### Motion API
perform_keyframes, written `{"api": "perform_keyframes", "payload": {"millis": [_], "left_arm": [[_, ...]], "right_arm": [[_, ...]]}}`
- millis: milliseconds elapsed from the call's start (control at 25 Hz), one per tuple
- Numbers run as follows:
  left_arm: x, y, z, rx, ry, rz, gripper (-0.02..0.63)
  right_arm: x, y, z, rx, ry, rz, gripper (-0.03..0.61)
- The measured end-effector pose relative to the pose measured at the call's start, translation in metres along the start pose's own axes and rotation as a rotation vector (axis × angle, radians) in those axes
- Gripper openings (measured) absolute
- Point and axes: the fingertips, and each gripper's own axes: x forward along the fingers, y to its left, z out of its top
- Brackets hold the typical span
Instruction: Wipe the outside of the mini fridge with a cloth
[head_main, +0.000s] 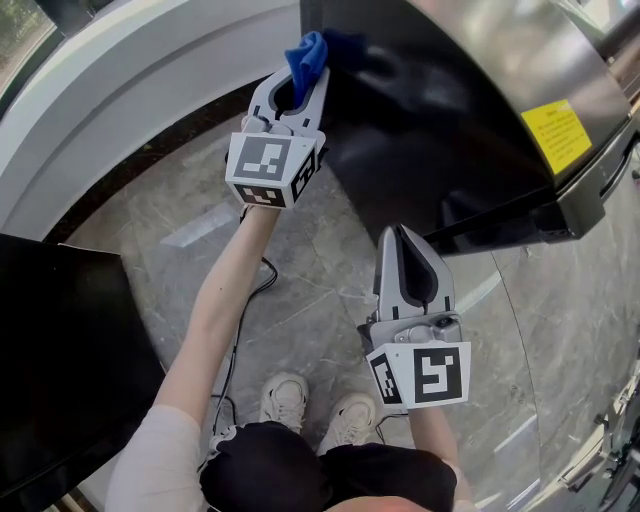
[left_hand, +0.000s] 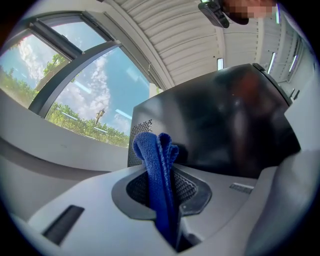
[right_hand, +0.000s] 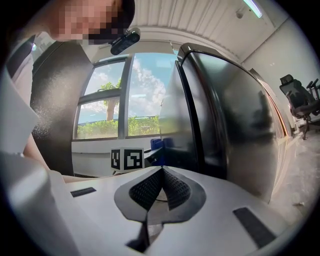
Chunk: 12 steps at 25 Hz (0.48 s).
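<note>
There is one mini fridge (head_main: 450, 110), a glossy black box filling the upper right of the head view, with one yellow label (head_main: 557, 133) near its right edge. There is one cloth (head_main: 308, 52), blue and bunched, at the top centre of the frame. Two hand-held grippers show, each with one marker cube. Two pale shoes (head_main: 284, 398) stand on the grey marbled floor (head_main: 310, 300) at the bottom centre, and one dark cable (head_main: 262, 275) lies on the floor beside the bare forearm.

The left hand-held gripper (head_main: 297, 90) sits at the upper centre of the head view. Its forearm reaches up from the lower left, and its tips point toward the fridge's left edge. In the left gripper view its jaws are clamped on the cloth (left_hand: 157, 170), whose folded end stands up above them right at the dark face of the fridge (left_hand: 225, 120); whether it presses on the surface cannot be told.

The right hand-held gripper (head_main: 408, 250) is at the lower centre of the head view, pointing up the frame and just short of the fridge's lower edge. In the right gripper view its jaws meet with nothing between them (right_hand: 161, 172), and the fridge (right_hand: 235, 115) rises at right.
</note>
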Motion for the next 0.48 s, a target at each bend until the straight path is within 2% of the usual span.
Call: {"api": "perform_keyframes", "payload": {"millis": [120,320,480], "left_arm": [[-0.011,-0.018,0.006,-0.004,-0.005,-0.021,0.057],[-0.031,-0.052,0.017,-0.053,-0.008,-0.056,0.057],[-0.044,-0.078,0.033,-0.044,-0.032,-0.098,0.057]], "right_arm": [[-0.007,0.001,0.006,-0.019,-0.009,-0.009,0.011],[-0.022,0.0,0.017,-0.056,-0.027,-0.039,0.011],[-0.031,0.004,0.026,-0.071,-0.053,-0.04,0.011]]}}
